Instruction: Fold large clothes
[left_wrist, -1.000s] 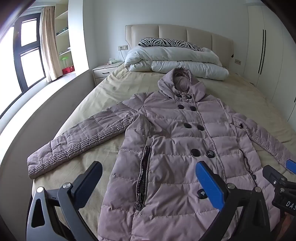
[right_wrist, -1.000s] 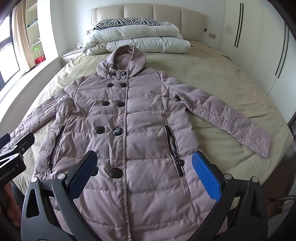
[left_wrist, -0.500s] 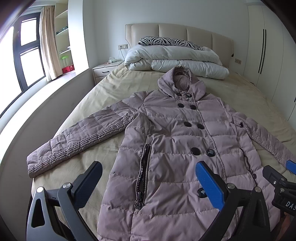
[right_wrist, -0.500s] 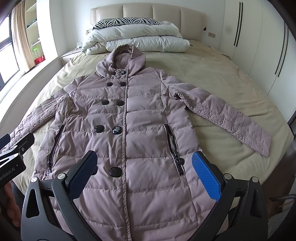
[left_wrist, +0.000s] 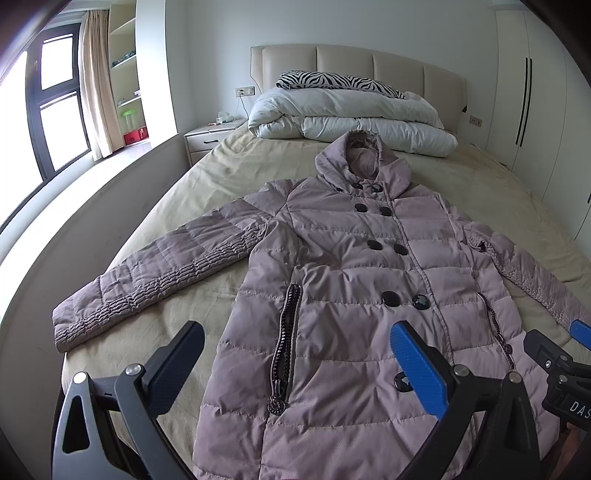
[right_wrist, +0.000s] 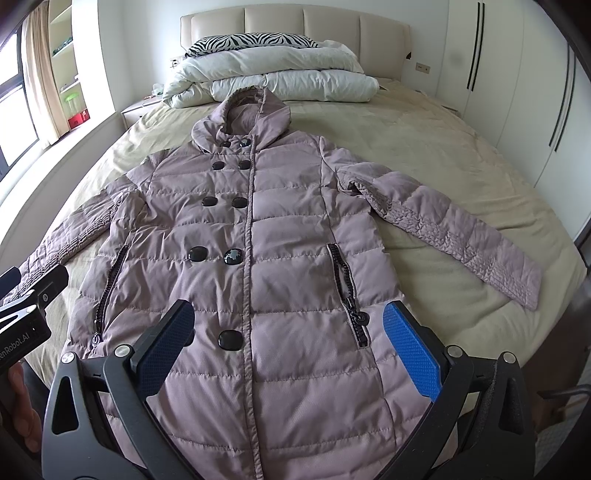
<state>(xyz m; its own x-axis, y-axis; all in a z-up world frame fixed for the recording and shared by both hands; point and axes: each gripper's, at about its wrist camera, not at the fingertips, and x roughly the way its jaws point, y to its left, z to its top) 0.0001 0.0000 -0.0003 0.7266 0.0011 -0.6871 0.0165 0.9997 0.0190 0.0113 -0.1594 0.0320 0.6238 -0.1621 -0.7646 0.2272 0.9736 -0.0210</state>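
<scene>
A mauve quilted hooded coat (left_wrist: 343, 280) lies flat and face up on the bed, buttoned, hood toward the headboard, both sleeves spread out to the sides. It also shows in the right wrist view (right_wrist: 258, 240). My left gripper (left_wrist: 295, 365) is open and empty above the coat's lower left part. My right gripper (right_wrist: 288, 343) is open and empty above the coat's lower middle. The left sleeve (left_wrist: 147, 280) reaches toward the bed's left edge. The right sleeve (right_wrist: 454, 229) lies on the bedsheet at the right.
The bed (left_wrist: 221, 177) has a beige sheet. A folded white duvet (left_wrist: 351, 118) and a zebra pillow (left_wrist: 332, 79) lie at the headboard. A nightstand (left_wrist: 210, 138) stands at the left, wardrobes (right_wrist: 517, 92) at the right. A window ledge (left_wrist: 74, 206) runs along the left.
Both grippers have stayed open and nearly still; the views shifted only slightly. The coat has not moved.
</scene>
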